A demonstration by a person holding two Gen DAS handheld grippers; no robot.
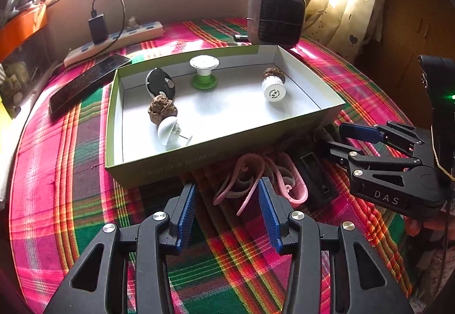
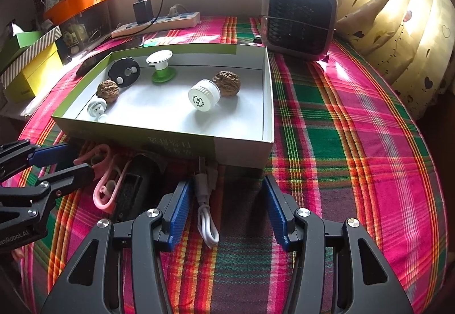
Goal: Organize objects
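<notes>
A shallow green-and-white box on the plaid cloth holds two walnuts, a white cap, a green-and-white spool, a black disc and a white knob. In front of the box lie pink clips, a black case and a white cable. My left gripper is open around the pink clips. My right gripper is open, with the cable between its fingers.
A brown fan heater stands behind the box. A power strip with a charger and a black phone lie at the back left. Coloured boxes stand at the left, curtains at the right.
</notes>
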